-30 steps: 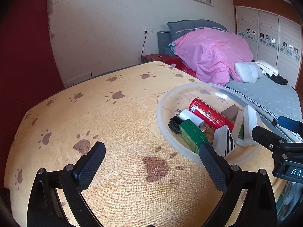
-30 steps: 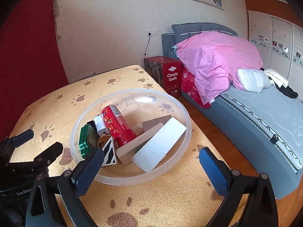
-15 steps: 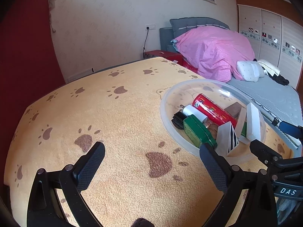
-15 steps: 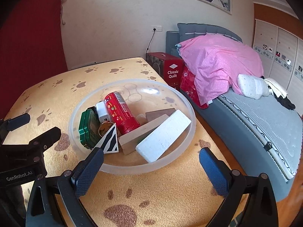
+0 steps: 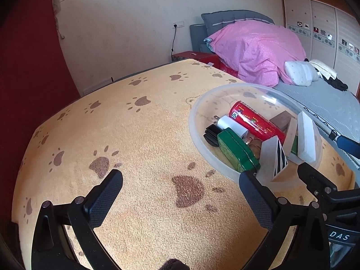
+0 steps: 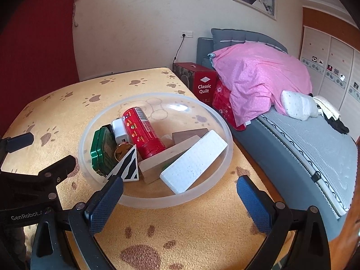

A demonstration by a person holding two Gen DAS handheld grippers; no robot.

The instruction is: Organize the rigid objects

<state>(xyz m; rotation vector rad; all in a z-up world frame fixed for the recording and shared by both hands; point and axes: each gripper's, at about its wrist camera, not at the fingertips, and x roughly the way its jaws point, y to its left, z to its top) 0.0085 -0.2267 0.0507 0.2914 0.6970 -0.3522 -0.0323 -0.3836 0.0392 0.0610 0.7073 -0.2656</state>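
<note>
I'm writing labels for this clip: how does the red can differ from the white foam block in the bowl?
The red can is a printed cylinder with a barcode; the white foam block is a plain, flat-sided slab. The can lies near the bowl's middle, against the white charger; the foam block lies by the near right rim, alongside a wooden block. Both rest on their sides in the clear bowl, and no hand-held gripper touches either.

A translucent, smooth plastic round bowl (image 6: pixel 227 135) on a fuzzy yellow paw-print cloth (image 6: pixel 67 103) holds a glossy red printed can (image 6: pixel 141 132), a shiny green metal tin (image 6: pixel 102 150), a grainy white foam block (image 6: pixel 193 159) and a matt pale wooden block (image 6: pixel 157 159).
</note>
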